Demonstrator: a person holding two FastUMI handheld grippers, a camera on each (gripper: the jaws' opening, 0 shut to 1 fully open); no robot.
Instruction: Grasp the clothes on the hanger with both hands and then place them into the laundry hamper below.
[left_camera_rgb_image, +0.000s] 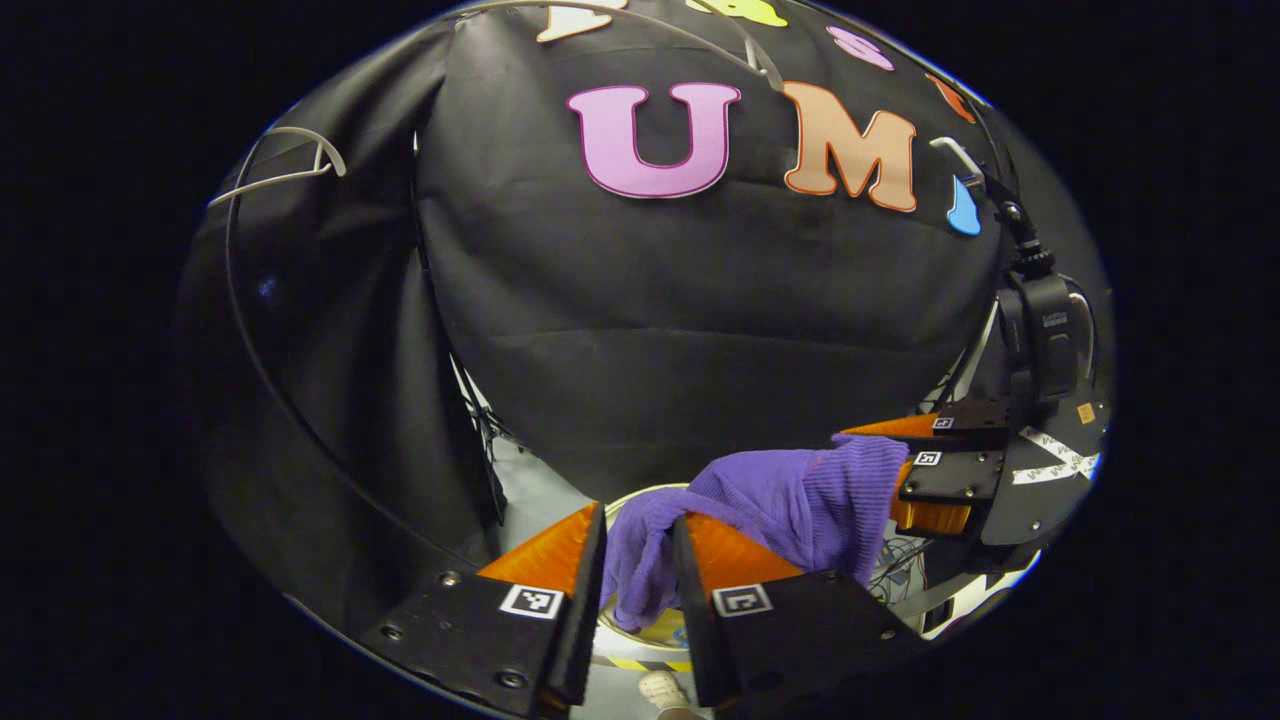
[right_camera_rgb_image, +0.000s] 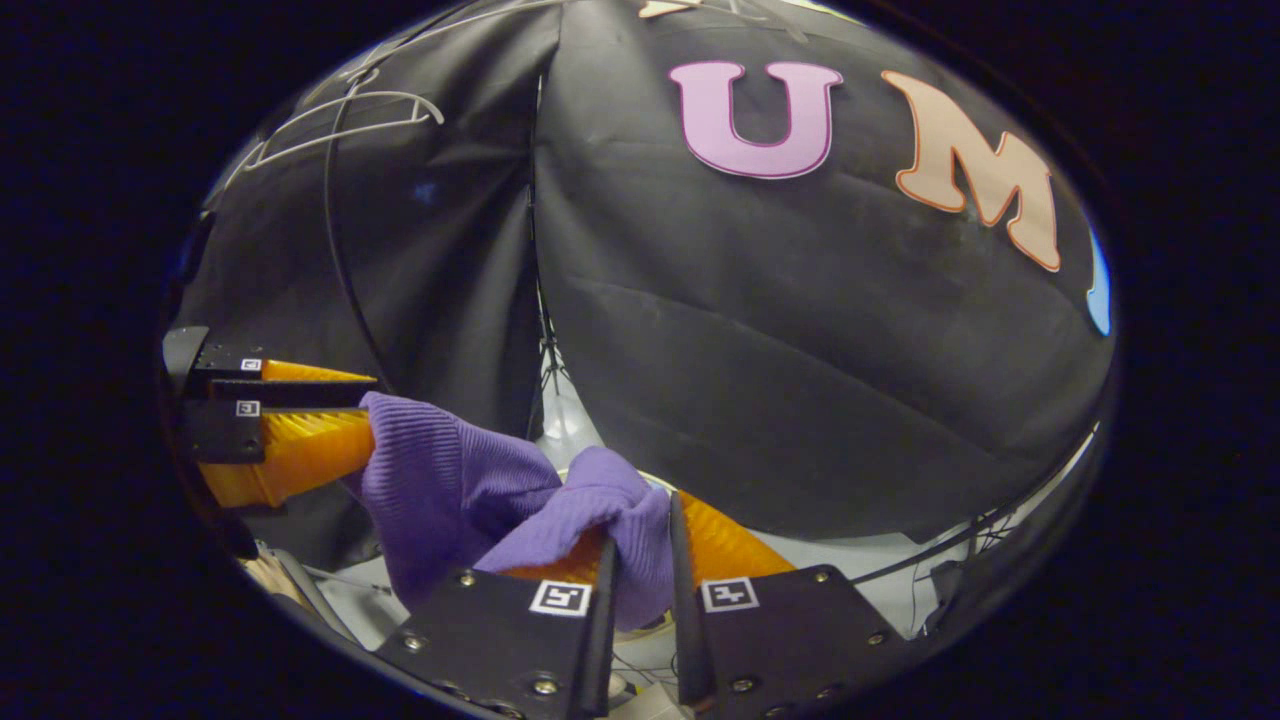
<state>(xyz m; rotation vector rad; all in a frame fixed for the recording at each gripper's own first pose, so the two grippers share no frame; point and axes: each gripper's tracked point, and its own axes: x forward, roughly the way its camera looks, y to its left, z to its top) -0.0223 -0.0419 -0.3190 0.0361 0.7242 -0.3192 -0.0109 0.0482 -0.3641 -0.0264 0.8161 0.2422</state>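
Observation:
A purple knit garment (left_camera_rgb_image: 800, 500) hangs stretched between both grippers. In the left gripper view, my left gripper (left_camera_rgb_image: 640, 520) is shut on one bunched end of it. The right gripper (left_camera_rgb_image: 895, 470) clamps the other end at the right. In the right gripper view, my right gripper (right_camera_rgb_image: 642, 525) pinches a fold of the garment (right_camera_rgb_image: 440, 480), while the left gripper (right_camera_rgb_image: 365, 415) holds the far end at the left. A bare white hanger (left_camera_rgb_image: 280, 178) hangs high at the upper left, well above the garment. Below the cloth I glimpse a pale round rim (left_camera_rgb_image: 660, 630), apparently the hamper.
Black cloth walls close in behind and to the left. A thin black cable (left_camera_rgb_image: 250, 350) curves down the left wall. Yellow-black tape (left_camera_rgb_image: 640, 663) and a shoe tip (left_camera_rgb_image: 662, 690) show on the pale floor beneath. The hanger (right_camera_rgb_image: 340, 131) also appears at the upper left of the right gripper view.

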